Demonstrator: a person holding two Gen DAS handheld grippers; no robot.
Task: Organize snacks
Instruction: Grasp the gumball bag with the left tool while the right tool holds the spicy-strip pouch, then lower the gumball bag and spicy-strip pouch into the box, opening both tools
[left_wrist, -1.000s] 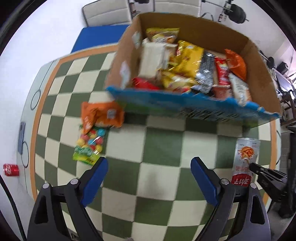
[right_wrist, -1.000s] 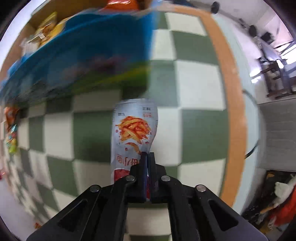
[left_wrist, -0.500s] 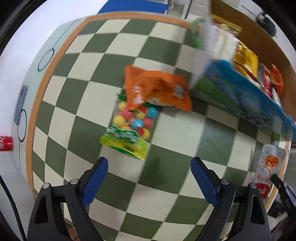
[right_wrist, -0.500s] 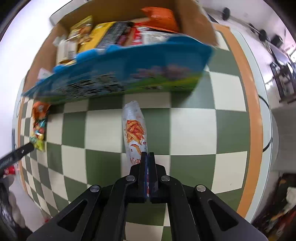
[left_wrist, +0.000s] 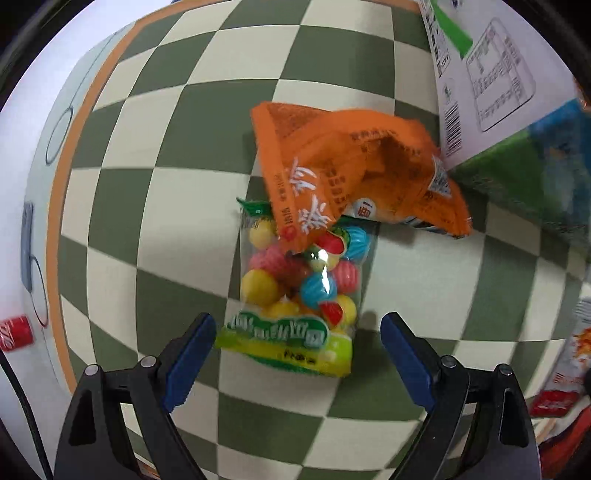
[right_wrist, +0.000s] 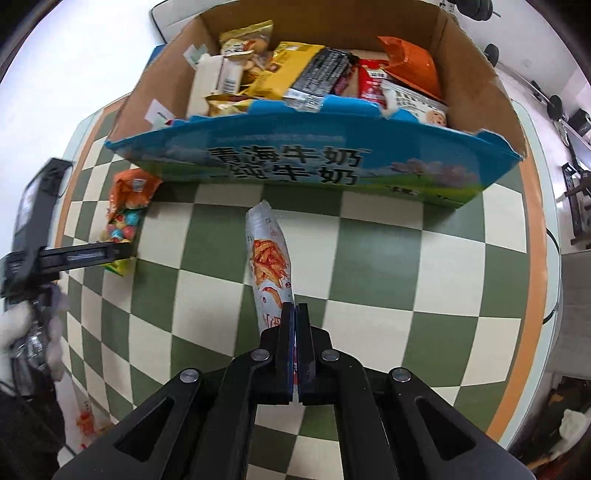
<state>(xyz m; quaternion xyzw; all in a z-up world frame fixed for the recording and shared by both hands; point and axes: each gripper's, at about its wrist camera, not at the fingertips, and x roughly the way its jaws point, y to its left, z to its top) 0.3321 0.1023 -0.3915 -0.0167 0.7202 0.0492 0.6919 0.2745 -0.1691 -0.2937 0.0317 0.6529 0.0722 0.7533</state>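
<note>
1. The left gripper (left_wrist: 298, 341) stood wide open, gripping nothing, straddling the green lower edge of a clear bag of coloured candy balls (left_wrist: 295, 291) lying on the green-and-cream checked tabletop (left_wrist: 155, 155).
2. The right gripper (right_wrist: 295, 325) was clamped shut on a silver snack pouch printed with orange sticks (right_wrist: 269, 258), before the open snack-filled cardboard box (right_wrist: 306, 173).

your orange packet (left_wrist: 354, 173) covers the candy bag's (left_wrist: 295, 295) top; the silver pouch (left_wrist: 569, 365) is cut off by the frame's right edge.

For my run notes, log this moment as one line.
right claw: shut on fries packet | left claw: open over candy bag | orange bag: overlaps candy bag | box: part-filled
</note>
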